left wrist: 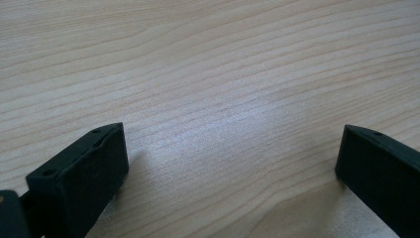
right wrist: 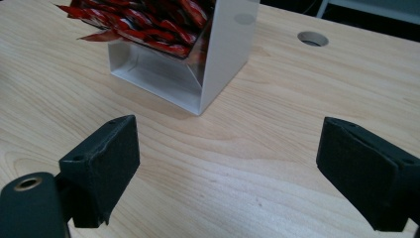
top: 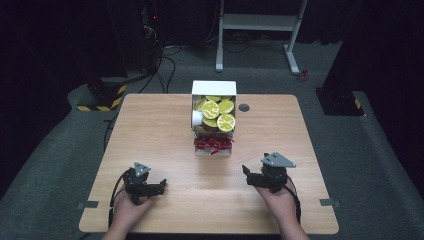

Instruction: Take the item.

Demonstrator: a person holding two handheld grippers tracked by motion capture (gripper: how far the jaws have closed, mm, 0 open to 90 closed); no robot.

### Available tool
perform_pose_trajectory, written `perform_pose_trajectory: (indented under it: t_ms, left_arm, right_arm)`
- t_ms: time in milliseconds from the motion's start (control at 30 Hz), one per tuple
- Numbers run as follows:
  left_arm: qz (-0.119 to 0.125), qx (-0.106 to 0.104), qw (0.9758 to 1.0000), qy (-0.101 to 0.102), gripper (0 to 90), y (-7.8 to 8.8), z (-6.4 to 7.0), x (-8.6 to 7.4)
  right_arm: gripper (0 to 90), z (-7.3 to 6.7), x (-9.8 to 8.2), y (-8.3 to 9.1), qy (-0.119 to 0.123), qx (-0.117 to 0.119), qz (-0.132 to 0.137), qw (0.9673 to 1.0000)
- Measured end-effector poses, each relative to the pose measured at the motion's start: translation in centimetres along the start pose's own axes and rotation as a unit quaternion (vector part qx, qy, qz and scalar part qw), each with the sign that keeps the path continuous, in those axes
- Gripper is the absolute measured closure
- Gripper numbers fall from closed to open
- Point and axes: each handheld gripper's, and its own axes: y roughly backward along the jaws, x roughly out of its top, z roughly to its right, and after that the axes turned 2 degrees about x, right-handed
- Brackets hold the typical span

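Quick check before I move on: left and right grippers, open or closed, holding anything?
Left gripper: open, holding nothing, above bare table.
Right gripper: open, holding nothing.

A: What carries everything?
B: A light wooden table (top: 165, 130), standing on grey floor (top: 45, 165).
A: And what lies on it?
B: A white box (top: 214, 118) at the middle, toward the far edge. Just right of the box is a round hole (top: 244, 107) in the tabletop.
A: Anything near?
B: Grey tape tabs: one (top: 88, 204) at the left edge, another (top: 326, 202) at the right.
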Motion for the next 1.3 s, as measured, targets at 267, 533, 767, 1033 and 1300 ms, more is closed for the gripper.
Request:
perform_pose_trajectory:
  t_ms: [267, 533, 767, 1033, 1300]
  left_arm:
    - [0.000, 0.000, 1.0000, 0.000, 0.3, 0.0, 0.0, 0.0]
    - [-0.001, 0.003, 1.0000, 0.003, 0.2, 0.0, 0.1, 0.0]
    - [-0.002, 0.005, 1.0000, 0.004, 0.2, 0.0, 0.1, 0.1]
    - [-0.002, 0.005, 1.0000, 0.004, 0.2, 0.0, 0.1, 0.1]
    - [-0.002, 0.005, 1.0000, 0.004, 0.2, 0.0, 0.1, 0.1]
  right_arm:
    - [12.0, 0.0, 0.2, -0.1, -0.006, 0.012, 0.002, 0.9999]
    - [11.9, 0.2, 0.7, 0.8, -0.007, 0.008, 0.021, 0.9997]
    - [11.9, 0.3, 1.8, 1.5, -0.006, 0.009, 0.030, 0.9995]
    - [12.1, 0.0, 3.0, 1.7, 0.003, 0.010, 0.040, 0.9991]
    - [12.2, -0.4, 4.0, 1.8, 0.004, 0.022, 0.038, 0.9990]
